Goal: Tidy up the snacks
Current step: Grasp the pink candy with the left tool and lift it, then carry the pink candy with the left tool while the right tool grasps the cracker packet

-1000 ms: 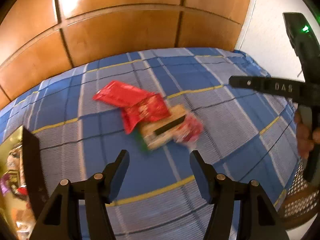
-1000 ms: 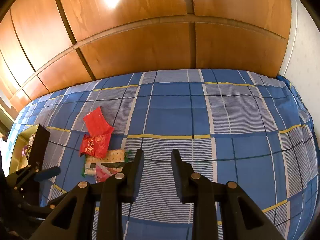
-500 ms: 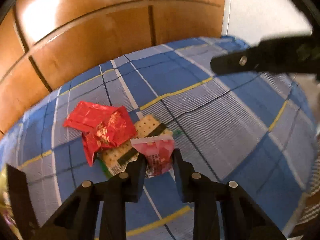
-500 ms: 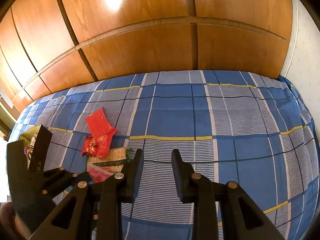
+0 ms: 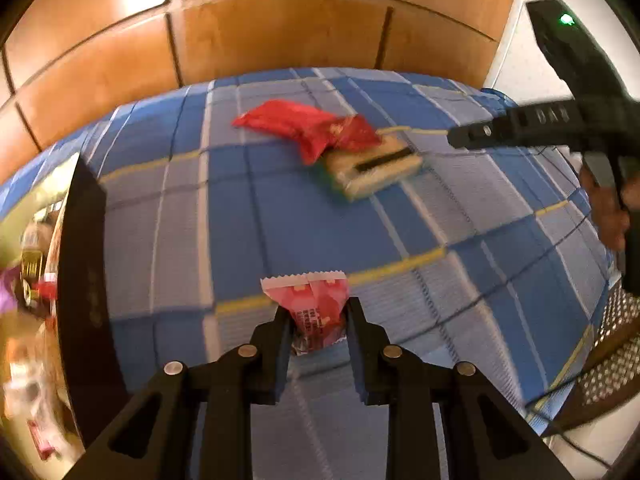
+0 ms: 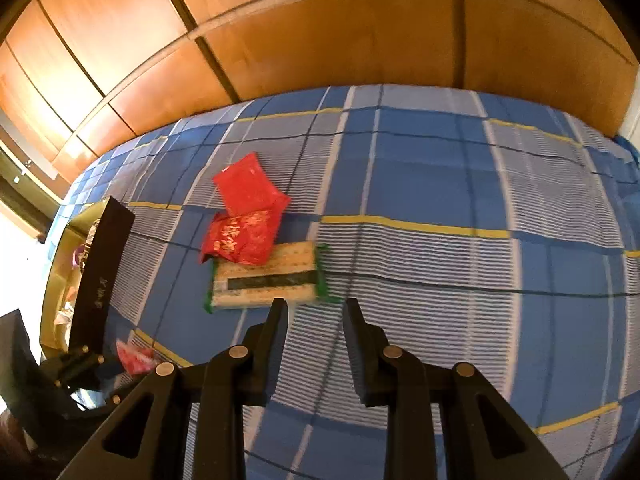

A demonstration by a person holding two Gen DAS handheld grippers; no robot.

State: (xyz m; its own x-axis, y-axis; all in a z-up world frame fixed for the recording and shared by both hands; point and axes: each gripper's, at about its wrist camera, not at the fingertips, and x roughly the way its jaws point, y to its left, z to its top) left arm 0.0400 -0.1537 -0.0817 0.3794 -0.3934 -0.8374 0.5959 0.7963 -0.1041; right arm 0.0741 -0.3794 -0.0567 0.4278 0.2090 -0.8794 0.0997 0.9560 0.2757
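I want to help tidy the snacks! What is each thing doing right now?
Small pink snack packet: pinched in the left gripper, lifted off the bedspread.
Two red foil snack bags: lying overlapped on the blue checked bedspread.
Green-edged cracker pack: lying flat, partly under one red bag.
Black-and-gold box: open, snacks inside.
Right gripper: shut, holding nothing.

The box at nine o'clock in the left wrist view is cut off by the edge, its contents a blur. The cracker packet is smeared, its print unreadable. The pink sachet's lower end hides between the left tongs.
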